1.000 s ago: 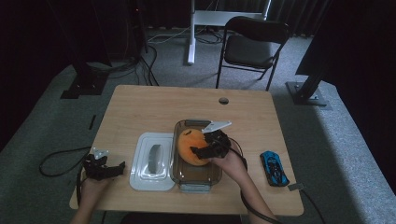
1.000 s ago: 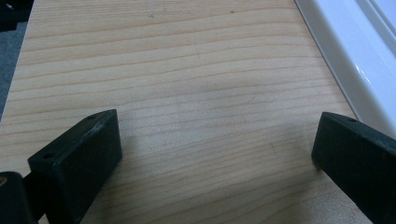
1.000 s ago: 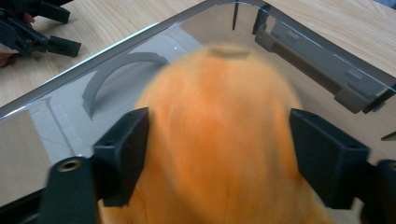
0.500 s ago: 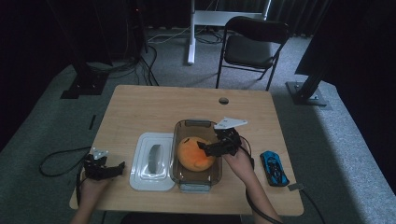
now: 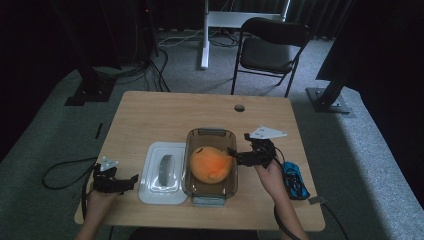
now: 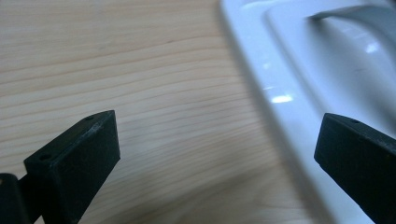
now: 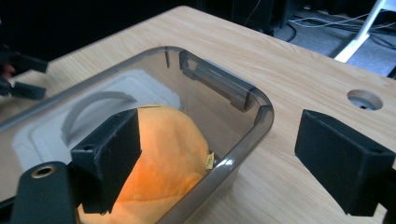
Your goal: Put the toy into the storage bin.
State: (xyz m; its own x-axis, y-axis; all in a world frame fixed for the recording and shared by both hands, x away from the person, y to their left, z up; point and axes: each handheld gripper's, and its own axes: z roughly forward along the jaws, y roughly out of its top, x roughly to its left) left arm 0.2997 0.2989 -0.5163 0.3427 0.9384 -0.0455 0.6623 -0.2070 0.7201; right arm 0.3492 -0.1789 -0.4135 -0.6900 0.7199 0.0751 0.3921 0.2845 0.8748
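We see the right claw held level at the container's right rim, jaws spread after just opening, pinching nothing. The orange plush toy lies inside the container. The left claw (jaws spread, empty) rests low beside the white lid on the surface.

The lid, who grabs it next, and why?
Probably the left claw should slide right to the lid. The orange toy already sits in the bin, the right claw is open and holds nothing, and the left claw, open too, sits just beside the lid's edge.
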